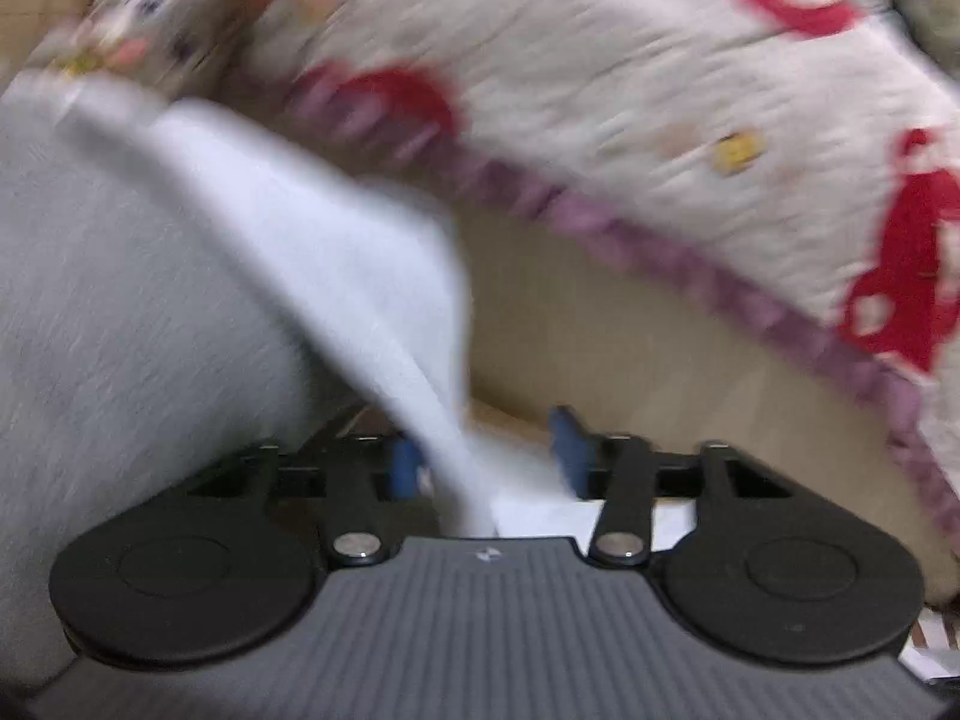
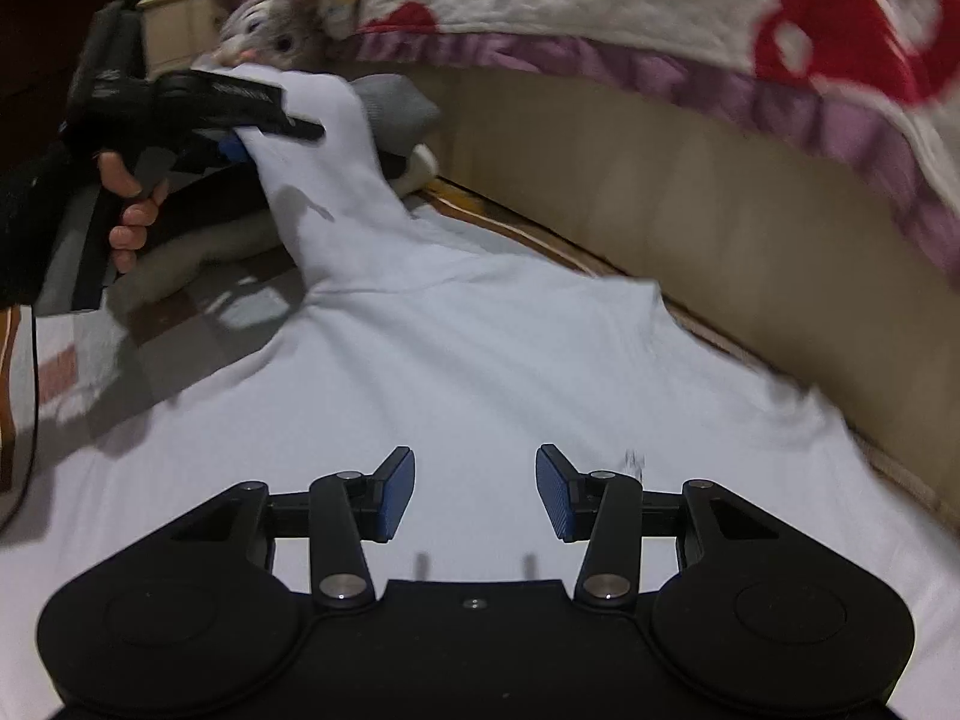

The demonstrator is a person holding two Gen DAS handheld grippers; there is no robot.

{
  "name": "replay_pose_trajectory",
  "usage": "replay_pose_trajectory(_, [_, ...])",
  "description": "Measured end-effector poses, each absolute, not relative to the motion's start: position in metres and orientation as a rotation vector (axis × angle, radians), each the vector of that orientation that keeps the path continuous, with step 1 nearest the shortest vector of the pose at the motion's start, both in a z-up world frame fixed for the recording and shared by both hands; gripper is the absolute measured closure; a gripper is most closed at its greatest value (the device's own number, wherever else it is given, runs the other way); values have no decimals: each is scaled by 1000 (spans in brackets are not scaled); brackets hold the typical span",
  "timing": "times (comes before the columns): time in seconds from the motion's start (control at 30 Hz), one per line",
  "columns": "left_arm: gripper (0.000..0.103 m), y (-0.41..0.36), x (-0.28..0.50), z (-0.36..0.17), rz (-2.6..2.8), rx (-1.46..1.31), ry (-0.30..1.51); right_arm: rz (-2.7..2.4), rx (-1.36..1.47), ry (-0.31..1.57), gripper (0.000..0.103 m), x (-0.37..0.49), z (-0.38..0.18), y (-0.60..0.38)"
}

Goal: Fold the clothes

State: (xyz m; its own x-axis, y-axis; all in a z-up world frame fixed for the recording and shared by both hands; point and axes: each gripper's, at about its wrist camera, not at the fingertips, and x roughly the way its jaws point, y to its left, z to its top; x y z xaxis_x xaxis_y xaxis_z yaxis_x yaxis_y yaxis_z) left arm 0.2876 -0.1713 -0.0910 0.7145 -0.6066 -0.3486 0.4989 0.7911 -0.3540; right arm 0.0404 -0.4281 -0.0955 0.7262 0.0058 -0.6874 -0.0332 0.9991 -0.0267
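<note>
No legible writing or brand anywhere; a small pale mark on the ribbed grey housing in the left wrist view, too blurred to read.

Left wrist view, left to right: pale fabric filling the left side, heavily motion-blurred. Left tool (image 1: 489,459) low in frame, blue pads (image 1: 573,450) partly spread, a strip of the white shirt (image 1: 336,252) running up and away between them. Whether the pads actually press the cloth: cannot tell from this view. Beige wall panel (image 1: 630,348) beyond, and a quilt (image 1: 630,90) with red car shapes and a purple border hanging over it at upper right.

Right wrist view, left to right: a hand (image 2: 129,204) in a dark sleeve at far left, fingers wrapped round the black handle of the left tool (image 2: 240,141), held above the bed and pointing rightward. A corner of the white shirt (image 2: 450,372) lifted at its tip, cloth hanging from there down to the bed. Grey plush toy (image 2: 270,30) far behind, grey garment (image 2: 396,102) just right of the raised cloth. Patterned bed sheet (image 2: 198,306) visible at left, beneath the shirt edge. Rest of shirt spread flat on the bed, centre of frame, reaching to the near edge. Right tool (image 2: 474,492) hovering over the flat cloth, pads clearly apart, nothing between them. Beige panel and quilt along the right.
</note>
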Motion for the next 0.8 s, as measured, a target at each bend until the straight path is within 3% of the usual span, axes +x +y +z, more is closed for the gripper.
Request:
replay_pose_trajectory(0.13, [76,-181,260,-67,-652,-145,289,-4,-4,795,53,23,-116,-442])
replay_pose_trajectory(0.17, [79,-184,256,-62,-674,-146,265,-13,1,805,53,20,-121,-447])
replay_pose_trajectory(0.2, [87,-191,250,-59,-703,-128,256,-22,15,813,53,18,-126,-452])
replay_pose_trajectory(0.27, [96,-212,240,-56,-760,-48,281,-47,47,834,53,17,-135,-462])
replay_pose_trajectory(0.47, [96,-272,192,-103,-916,191,463,-78,136,865,53,16,-148,-478])
replay_pose_trajectory(0.57, [92,-290,171,-144,-958,315,634,-88,180,840,53,10,-142,-484])
replay_pose_trajectory(0.63, [83,-286,164,-162,-949,319,758,-102,202,822,53,6,-136,-488])
replay_pose_trajectory(0.73, [79,-257,175,-162,-953,150,878,-100,133,850,53,13,-115,-488])
replay_pose_trajectory(0.8, [67,-233,186,-150,-931,21,915,-63,64,886,53,24,-96,-482])
